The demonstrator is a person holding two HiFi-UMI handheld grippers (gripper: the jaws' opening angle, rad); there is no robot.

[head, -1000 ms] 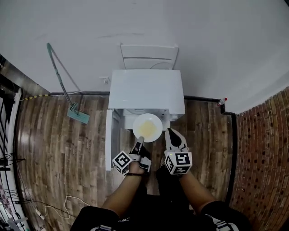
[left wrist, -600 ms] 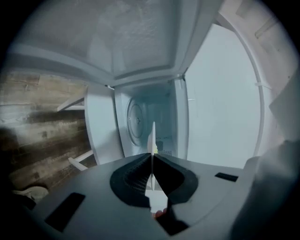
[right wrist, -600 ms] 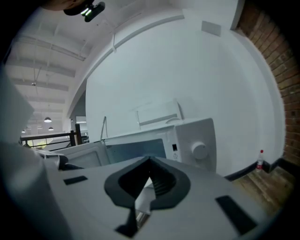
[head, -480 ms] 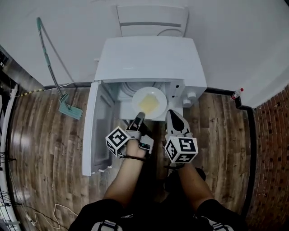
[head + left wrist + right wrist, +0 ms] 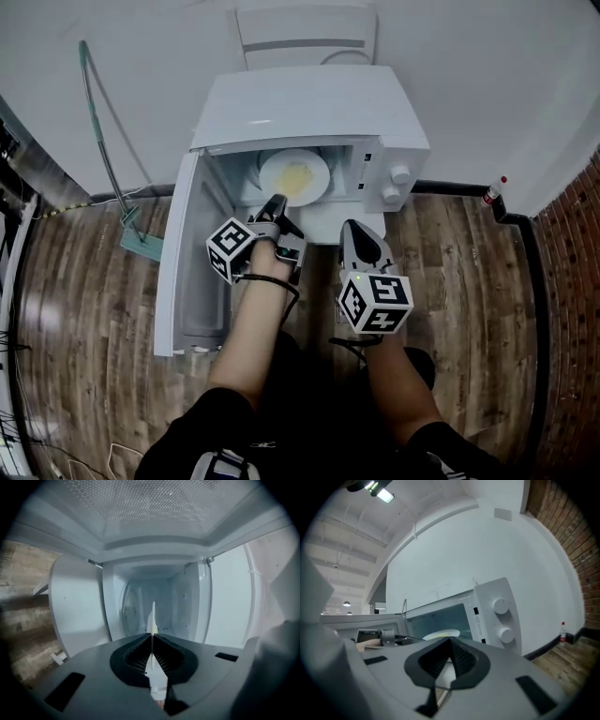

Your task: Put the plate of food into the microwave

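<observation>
Gripping round white plate (image 5: 294, 176) rim w/ left tongs (image 5: 275, 202) in boxy microwave (image 5: 309, 103); right tongs (image 5: 356, 231) closed.

The microwave (image 5: 309, 103) has a smooth white shell with a soft sheen, like painted sheet metal, and its two knobs (image 5: 394, 183) look like white plastic. The inner face of its open door (image 5: 150, 503) is dotted with fine perforations, like a metal screen. The plate (image 5: 294, 176) is white and glossy, seemingly ceramic. The left gripper (image 5: 275, 202) and right gripper (image 5: 354, 230) are matt grey plastic, and their inner pads (image 5: 461, 658) are black, ribbed and rubber-like. The floor (image 5: 84, 281) is grained wood planking with a dull shine. The back wall (image 5: 487, 75) is matt white paint, and the side wall (image 5: 572, 375) is rough red brick.
</observation>
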